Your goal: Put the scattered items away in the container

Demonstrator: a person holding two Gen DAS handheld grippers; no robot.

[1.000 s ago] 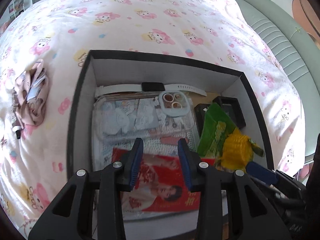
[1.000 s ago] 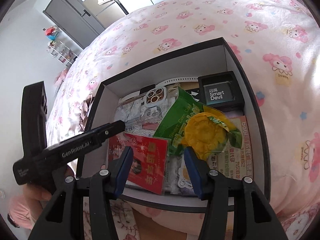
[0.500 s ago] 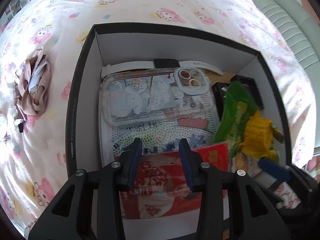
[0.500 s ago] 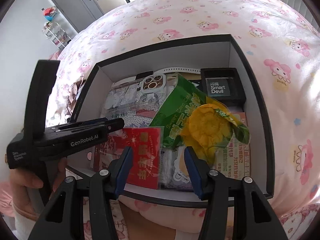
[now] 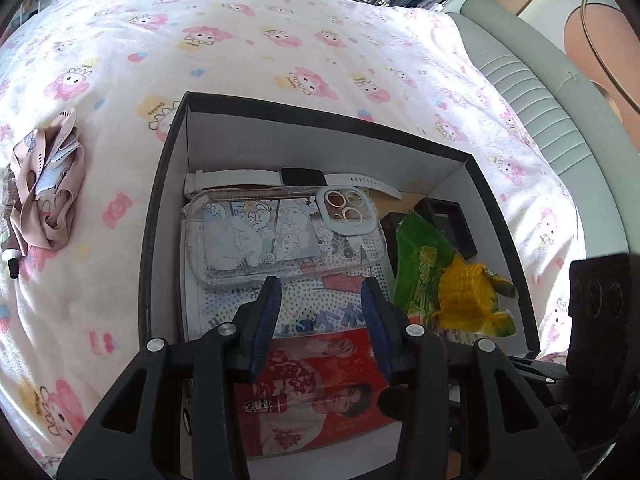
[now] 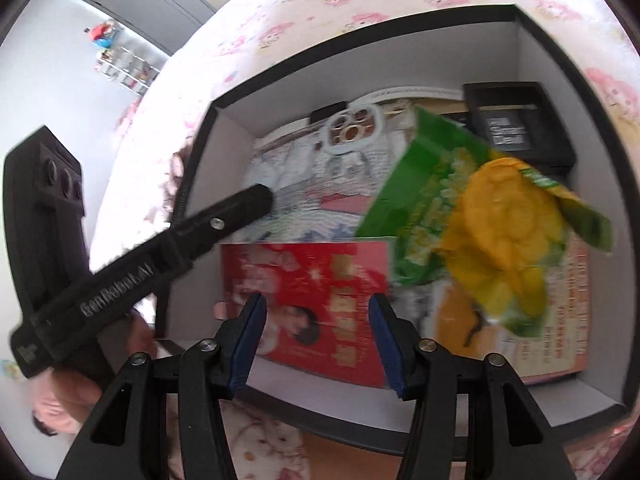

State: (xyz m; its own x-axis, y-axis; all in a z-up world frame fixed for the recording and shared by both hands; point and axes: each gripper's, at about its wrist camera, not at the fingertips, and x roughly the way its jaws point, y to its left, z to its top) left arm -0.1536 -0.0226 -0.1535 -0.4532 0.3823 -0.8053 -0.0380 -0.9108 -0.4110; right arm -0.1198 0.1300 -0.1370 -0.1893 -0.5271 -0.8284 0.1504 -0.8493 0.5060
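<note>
A black box [image 5: 160,220] with white inner walls sits on the bed. In it lie a clear cartoon phone case [image 5: 288,236], a white watch [image 5: 300,178], a red printed card [image 5: 320,384], a green and yellow snack bag [image 5: 452,292] and a small black case [image 5: 448,220]. My left gripper [image 5: 321,292] hovers over the middle of the box, its jaws opening with nothing between them. My right gripper [image 6: 318,308] stands open just above the red card [image 6: 312,292] at the box's near wall [image 6: 360,424]. A crumpled pink cloth [image 5: 44,196] lies on the bedding left of the box.
Pink cartoon bedding [image 5: 280,40] surrounds the box. A grey padded headboard [image 5: 540,92] runs along the right. A dark pen [image 5: 12,264] lies beside the pink cloth. A person's hand [image 6: 80,392] holds the left gripper's handle. A grey cupboard [image 6: 152,0] stands far back.
The left gripper's jaws have widened, and its view tipped down into the box and back. The right gripper has dropped closer to the box, now over the red card.
</note>
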